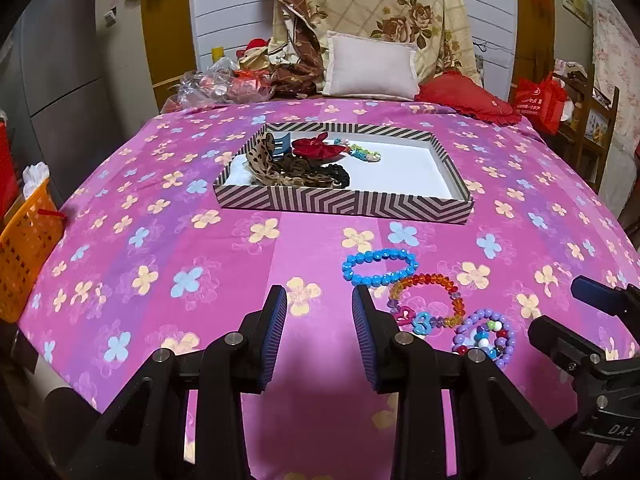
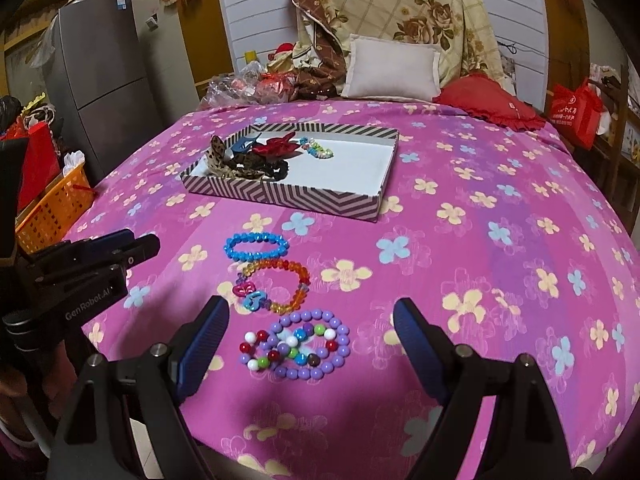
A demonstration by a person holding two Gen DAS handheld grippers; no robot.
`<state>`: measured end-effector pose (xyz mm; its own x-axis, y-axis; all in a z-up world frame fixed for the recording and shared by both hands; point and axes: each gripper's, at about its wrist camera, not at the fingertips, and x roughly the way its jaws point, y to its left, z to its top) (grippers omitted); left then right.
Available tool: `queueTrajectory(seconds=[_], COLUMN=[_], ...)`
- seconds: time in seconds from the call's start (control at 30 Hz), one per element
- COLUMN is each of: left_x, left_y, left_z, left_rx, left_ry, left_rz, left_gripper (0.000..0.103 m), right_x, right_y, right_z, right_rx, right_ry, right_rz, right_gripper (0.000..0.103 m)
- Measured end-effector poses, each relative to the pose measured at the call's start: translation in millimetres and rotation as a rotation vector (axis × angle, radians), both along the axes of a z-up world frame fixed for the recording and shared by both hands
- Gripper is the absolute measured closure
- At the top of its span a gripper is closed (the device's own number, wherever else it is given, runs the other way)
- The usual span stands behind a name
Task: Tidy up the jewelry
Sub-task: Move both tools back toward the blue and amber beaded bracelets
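Three bead bracelets lie on the pink flowered bedspread: a blue one [image 1: 379, 266] [image 2: 256, 246], a rainbow one with heart charms [image 1: 428, 299] [image 2: 276, 286], and a purple one tangled with mixed beads [image 1: 485, 336] [image 2: 298, 345]. A zigzag-striped tray [image 1: 348, 204] [image 2: 312, 199] farther back holds scrunchies, a hair claw and a pastel bracelet [image 1: 364, 154] [image 2: 318, 148]. My left gripper [image 1: 319, 312] is open and empty, left of the bracelets. My right gripper [image 2: 310, 320] is open wide, straddling the purple bracelet.
An orange basket [image 1: 24, 248] [image 2: 52, 208] stands off the bed's left edge. Pillows [image 1: 370, 66], a red cushion [image 1: 466, 100] and plastic bags sit at the head of the bed. A red bag [image 1: 540, 100] hangs at right.
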<state>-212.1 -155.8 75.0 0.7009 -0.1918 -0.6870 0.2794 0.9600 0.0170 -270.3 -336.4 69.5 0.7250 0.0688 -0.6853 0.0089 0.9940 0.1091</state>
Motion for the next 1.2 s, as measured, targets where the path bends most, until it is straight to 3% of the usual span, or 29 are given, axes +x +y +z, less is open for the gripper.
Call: queueTrajectory(seconds=[1.2], left_x=[-6], left_y=[-2], left_z=[-12], left_rx=[-0.004], left_ry=[0.032], left_rz=[-0.004], left_gripper=[0.071], right_x=[-4], right_y=[2], right_z=[-10], right_rx=[0.003], right_ry=[0.038], right_rz=[0.017], right_gripper=[0.016])
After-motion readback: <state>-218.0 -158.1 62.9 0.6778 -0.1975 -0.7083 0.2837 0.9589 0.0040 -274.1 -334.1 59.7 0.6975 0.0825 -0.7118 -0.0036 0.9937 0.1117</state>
